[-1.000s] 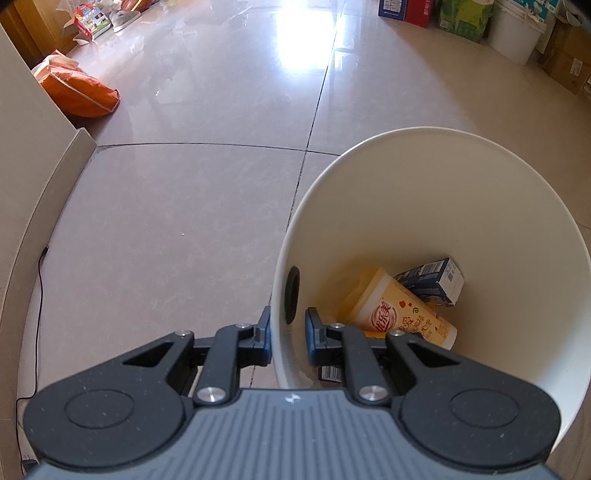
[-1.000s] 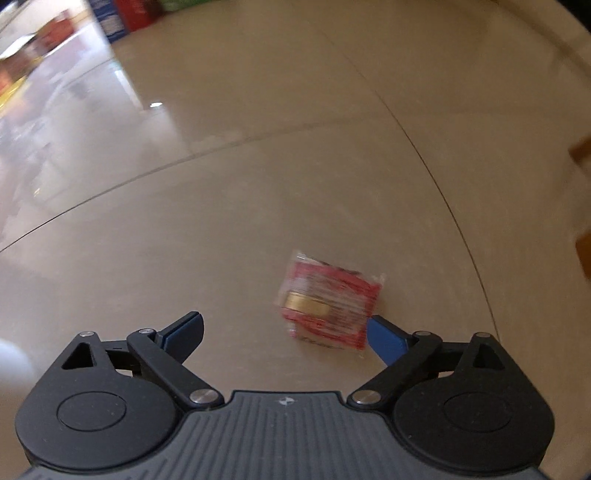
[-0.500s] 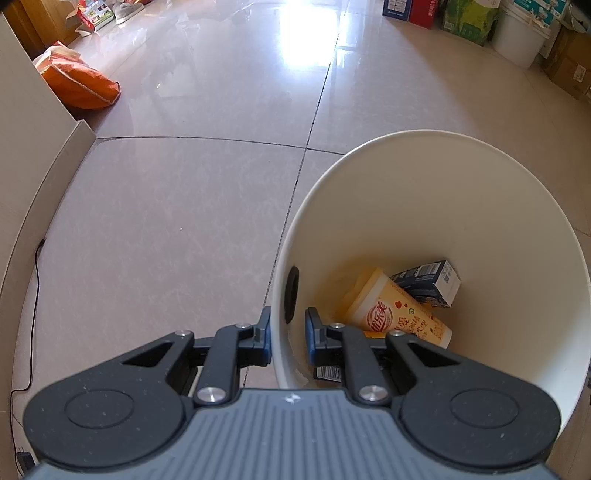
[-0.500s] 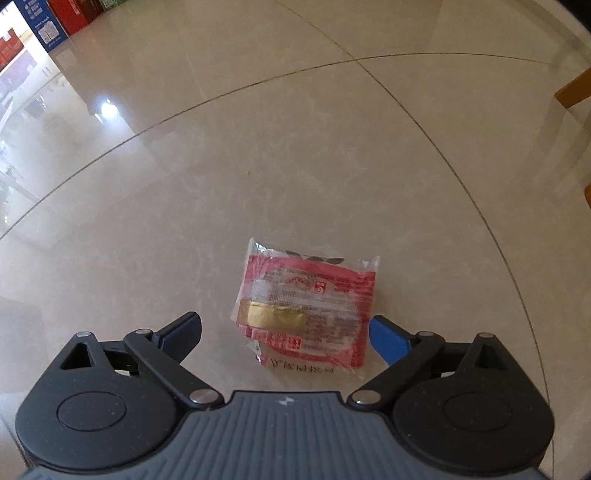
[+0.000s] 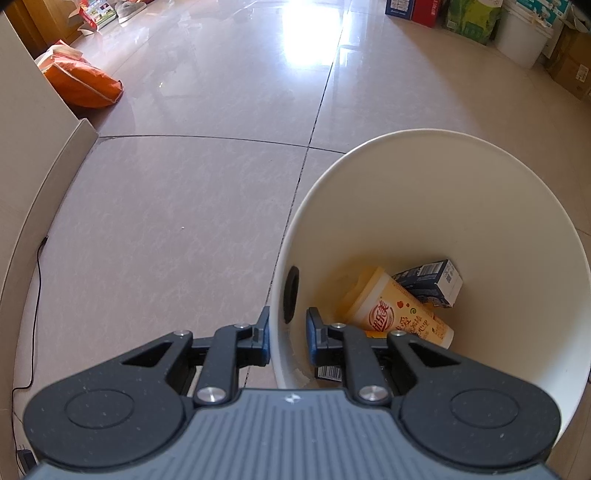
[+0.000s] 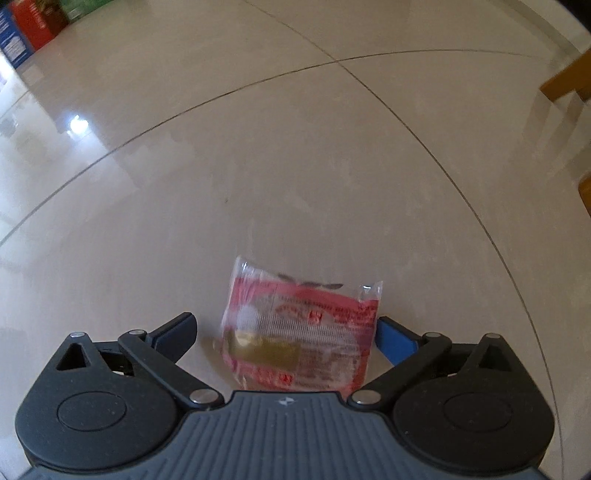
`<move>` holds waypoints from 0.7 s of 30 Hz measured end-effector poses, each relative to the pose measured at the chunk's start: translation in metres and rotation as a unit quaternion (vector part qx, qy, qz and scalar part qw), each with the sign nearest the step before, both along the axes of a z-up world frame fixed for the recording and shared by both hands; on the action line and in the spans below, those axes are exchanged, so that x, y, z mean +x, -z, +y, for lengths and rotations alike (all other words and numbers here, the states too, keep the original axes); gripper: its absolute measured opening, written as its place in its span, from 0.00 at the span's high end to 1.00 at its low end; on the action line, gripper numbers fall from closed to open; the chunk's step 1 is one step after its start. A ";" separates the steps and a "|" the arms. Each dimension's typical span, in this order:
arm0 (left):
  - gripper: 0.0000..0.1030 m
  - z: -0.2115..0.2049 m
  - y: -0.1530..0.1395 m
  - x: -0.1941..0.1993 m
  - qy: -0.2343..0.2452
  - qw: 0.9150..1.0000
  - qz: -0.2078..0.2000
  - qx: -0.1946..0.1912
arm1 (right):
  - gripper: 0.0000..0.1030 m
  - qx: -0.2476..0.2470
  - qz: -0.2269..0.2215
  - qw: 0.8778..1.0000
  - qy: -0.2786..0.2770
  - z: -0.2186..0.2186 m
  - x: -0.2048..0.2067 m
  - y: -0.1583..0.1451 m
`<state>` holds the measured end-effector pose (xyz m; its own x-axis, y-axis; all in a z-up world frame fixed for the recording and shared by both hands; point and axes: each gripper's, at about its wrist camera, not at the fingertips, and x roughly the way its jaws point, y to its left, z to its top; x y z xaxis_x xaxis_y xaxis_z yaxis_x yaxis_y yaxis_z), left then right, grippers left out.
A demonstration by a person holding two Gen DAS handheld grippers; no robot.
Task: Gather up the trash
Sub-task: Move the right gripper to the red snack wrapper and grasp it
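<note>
Black-framed left tool (image 5: 287, 334) is closed narrow on the near wall of the white bin (image 5: 480, 206), one blue pad outside and one inside the rim. Just beyond its inner pad, a barcode label shows low on the bin floor. Ahead of that lies a yellow cup (image 5: 397, 312) on its side, printed with red Chinese characters too small to read reliably. A dark blue carton (image 5: 430, 282) with a white end panel rests against the cup's far side; its text is illegible. Further ahead, an orange bag (image 5: 83, 83) lies on the tiled floor (image 5: 184, 229).

Right tool (image 6: 284, 334) stands wide, its jaws having just been opening. A red and clear wrapper (image 6: 303, 339) lies on the floor between the pads, blurred, its print unreadable. Red and blue boxes (image 6: 27, 31) stand far off.
</note>
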<state>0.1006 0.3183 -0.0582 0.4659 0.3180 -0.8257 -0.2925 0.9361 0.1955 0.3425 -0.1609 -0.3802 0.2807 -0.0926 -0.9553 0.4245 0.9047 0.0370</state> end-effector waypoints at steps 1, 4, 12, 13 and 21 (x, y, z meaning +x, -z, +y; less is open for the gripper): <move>0.85 0.000 0.000 0.000 0.000 1.000 0.000 0.001 | 0.00 0.000 0.004 1.000 0.009 -0.001 0.001 -0.001; 0.85 0.000 0.000 0.000 0.000 1.000 0.000 0.001 | 0.01 -0.006 0.015 1.000 0.025 0.000 0.011 0.000; 0.85 0.001 0.000 0.000 -0.001 1.000 0.000 -0.001 | 0.25 -0.016 0.002 1.000 0.006 0.009 0.000 -0.006; 0.85 0.001 0.000 0.000 -0.001 1.000 0.000 -0.001 | 0.28 -0.015 0.003 1.000 0.006 0.009 -0.001 -0.006; 0.85 0.000 0.000 0.000 0.003 1.000 0.000 0.001 | 0.40 0.003 0.016 1.000 -0.009 0.006 -0.014 -0.022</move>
